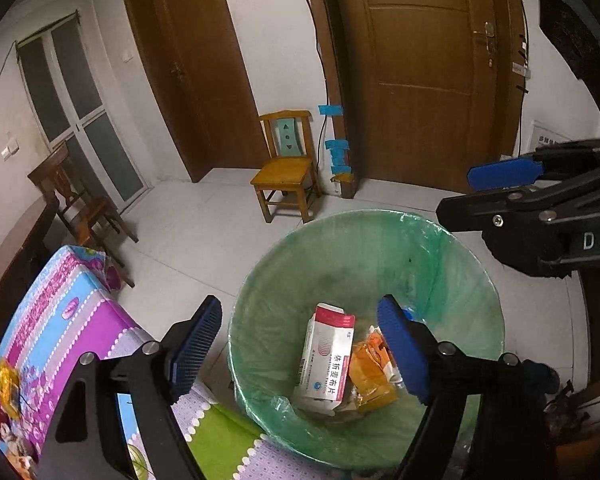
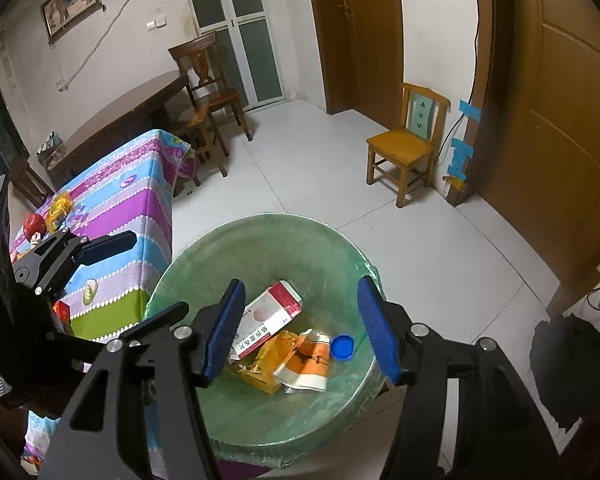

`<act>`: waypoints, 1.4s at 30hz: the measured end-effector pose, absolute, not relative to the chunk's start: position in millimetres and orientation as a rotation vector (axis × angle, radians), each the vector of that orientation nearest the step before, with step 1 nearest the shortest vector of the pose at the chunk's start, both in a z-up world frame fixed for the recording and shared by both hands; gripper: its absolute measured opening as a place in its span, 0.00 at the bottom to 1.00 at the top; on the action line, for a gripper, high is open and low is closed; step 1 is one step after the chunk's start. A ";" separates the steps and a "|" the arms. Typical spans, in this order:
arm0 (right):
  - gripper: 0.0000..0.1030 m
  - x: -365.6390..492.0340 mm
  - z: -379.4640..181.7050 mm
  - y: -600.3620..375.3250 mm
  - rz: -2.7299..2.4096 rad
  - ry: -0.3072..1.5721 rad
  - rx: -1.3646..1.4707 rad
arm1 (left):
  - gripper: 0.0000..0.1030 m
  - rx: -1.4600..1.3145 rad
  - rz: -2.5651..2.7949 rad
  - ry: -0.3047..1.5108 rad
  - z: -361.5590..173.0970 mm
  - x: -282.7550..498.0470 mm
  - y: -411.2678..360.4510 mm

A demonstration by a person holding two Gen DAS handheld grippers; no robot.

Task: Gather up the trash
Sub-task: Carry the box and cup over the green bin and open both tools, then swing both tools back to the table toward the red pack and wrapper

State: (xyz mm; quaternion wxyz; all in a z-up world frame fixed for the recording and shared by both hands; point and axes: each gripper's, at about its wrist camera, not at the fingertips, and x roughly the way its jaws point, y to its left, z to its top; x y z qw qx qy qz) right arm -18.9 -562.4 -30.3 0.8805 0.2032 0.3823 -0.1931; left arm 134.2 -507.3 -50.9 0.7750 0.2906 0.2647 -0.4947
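Note:
A bin lined with a green bag point(image 1: 340, 248) point(image 2: 260, 240) stands on the floor beside the table. Inside lie a red-and-white medicine box point(image 1: 326, 354) point(image 2: 266, 316), orange wrappers point(image 1: 370, 376) point(image 2: 300, 364) and a blue bottle cap point(image 2: 342, 347). My left gripper point(image 1: 300, 354) is open and empty above the bin. My right gripper point(image 2: 300, 330) is open and empty above the bin too; it also shows at the right edge of the left wrist view point(image 1: 500, 188). A yellow wrapper point(image 2: 59, 206) and a red apple point(image 2: 34, 226) lie on the table.
The table with a striped colourful cloth point(image 1: 72, 320) point(image 2: 132, 208) stands left of the bin. A small yellow chair point(image 1: 286, 168) point(image 2: 408, 144) is by the wall, near brown doors point(image 1: 424, 68). A dark table and chairs point(image 2: 140, 108) stand behind.

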 end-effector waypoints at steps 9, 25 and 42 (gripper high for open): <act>0.54 -33.4 -24.7 -546.3 -0.436 0.716 0.388 | 0.83 0.523 -0.973 0.565 -42.8 126.1 -473.7; 0.67 -53.7 -38.9 -421.9 -0.193 0.559 0.214 | 0.87 0.423 -0.841 0.652 -54.8 84.6 -273.6; 0.94 110.3 -51.8 -253.6 0.604 0.726 -0.491 | 0.94 0.154 -0.631 0.714 -21.0 152.1 -75.1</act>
